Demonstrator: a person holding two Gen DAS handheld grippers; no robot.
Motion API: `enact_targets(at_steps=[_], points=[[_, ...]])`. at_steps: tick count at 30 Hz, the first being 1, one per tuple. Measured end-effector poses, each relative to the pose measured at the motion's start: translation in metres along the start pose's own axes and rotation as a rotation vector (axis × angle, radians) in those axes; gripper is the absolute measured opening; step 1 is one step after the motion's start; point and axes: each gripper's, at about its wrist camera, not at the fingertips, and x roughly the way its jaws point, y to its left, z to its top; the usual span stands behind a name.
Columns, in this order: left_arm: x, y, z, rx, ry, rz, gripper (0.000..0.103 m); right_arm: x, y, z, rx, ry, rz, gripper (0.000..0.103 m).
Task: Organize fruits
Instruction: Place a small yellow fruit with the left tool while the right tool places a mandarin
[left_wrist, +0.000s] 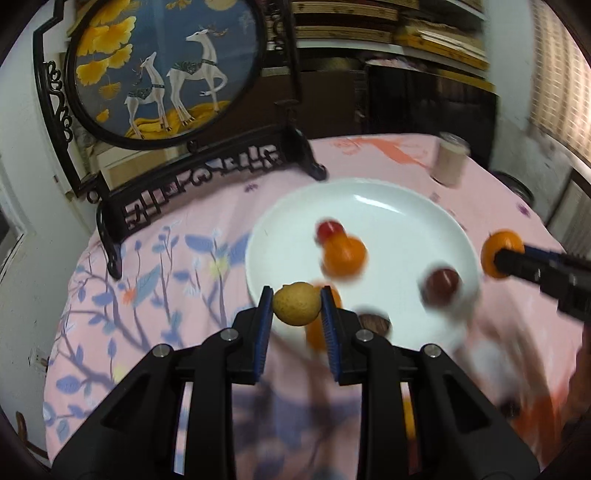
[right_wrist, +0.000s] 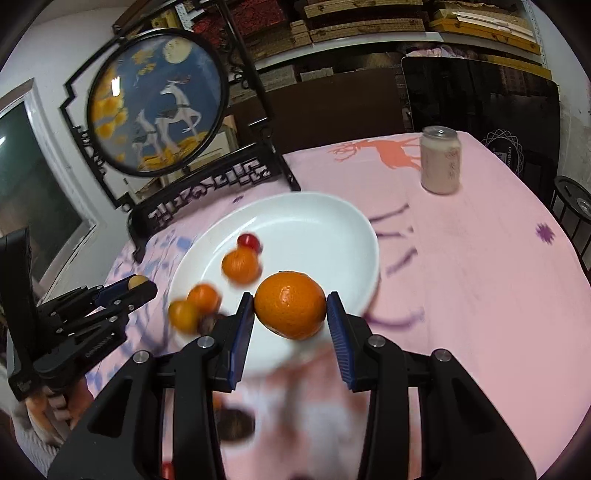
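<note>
Left gripper (left_wrist: 297, 304) clamped on small yellow fruit (left_wrist: 296, 303), right gripper (right_wrist: 290, 312) clamped on orange (right_wrist: 290, 309); both held above near rim of white plate (left_wrist: 369, 206); plate lies ahead, between the two grippers.

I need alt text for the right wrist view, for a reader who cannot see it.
The right hand-held gripper grips an orange above the near rim of a white plate holding small orange and red fruits, on a pink cloth. At left, the left hand-held gripper grips a small yellowish fruit.
</note>
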Motion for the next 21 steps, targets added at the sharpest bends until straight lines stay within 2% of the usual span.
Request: enact_targets(at_steps=[5,9,14,15,18,21], points=[[0.039,0.005,0.015,-0.057,0.03,-0.014,0.026,0.041,0.01,0.009,-0.028,0.036,-0.009,0.041],[0.062,-0.001,0.017,-0.029,0.055,-0.009,0.026,0.061,0.018,0.011,-0.071,0.061,-0.01,0.041],[0.085,0.002,0.015,-0.047,0.096,-0.02,0.027,0.079,0.022,0.009,-0.094,0.108,0.013,0.041],[0.087,0.003,0.014,-0.053,0.1,-0.015,0.029,0.082,0.022,0.008,-0.1,0.117,0.009,0.041],[0.087,0.008,0.014,-0.076,0.099,-0.017,0.054,0.082,0.02,0.008,-0.1,0.116,0.016,0.041],[0.084,0.008,0.014,-0.077,0.086,-0.015,0.06,0.079,0.018,0.008,-0.091,0.114,0.022,0.042]])
